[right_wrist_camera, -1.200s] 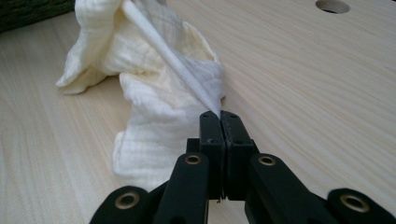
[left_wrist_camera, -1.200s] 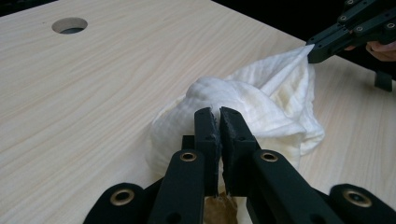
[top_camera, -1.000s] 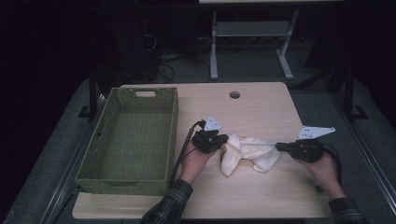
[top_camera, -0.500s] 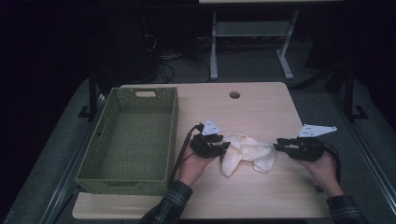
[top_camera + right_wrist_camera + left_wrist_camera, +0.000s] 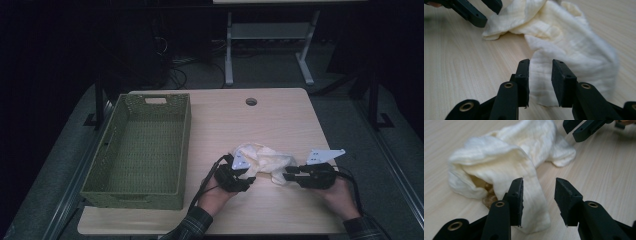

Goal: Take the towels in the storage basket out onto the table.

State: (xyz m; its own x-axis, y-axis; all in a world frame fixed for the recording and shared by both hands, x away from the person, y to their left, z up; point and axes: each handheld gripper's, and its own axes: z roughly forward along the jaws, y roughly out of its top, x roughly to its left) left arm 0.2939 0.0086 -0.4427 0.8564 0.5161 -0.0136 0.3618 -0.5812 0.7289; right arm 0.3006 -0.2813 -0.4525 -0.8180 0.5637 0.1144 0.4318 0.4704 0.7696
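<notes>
The pale wooden tabletop (image 5: 280, 125) carries everything I am working with. My green woven basket (image 5: 142, 150) runs along its left edge, from near the far edge almost to the near one. A crumpled cream cloth (image 5: 262, 160) lies in the near half, closer to the right edge than the left, and well apart from the basket. My left tongs (image 5: 245, 175) sit at the cloth's left end with jaws parted; in the left gripper view (image 5: 539, 200) a fold of cloth hangs against one jaw and a bare gap lies beside it. My right tongs (image 5: 287, 176) sit at the cloth's right end; in the right gripper view (image 5: 540, 82) their jaws stand apart with a flap of cloth showing between them, not pinched
</notes>
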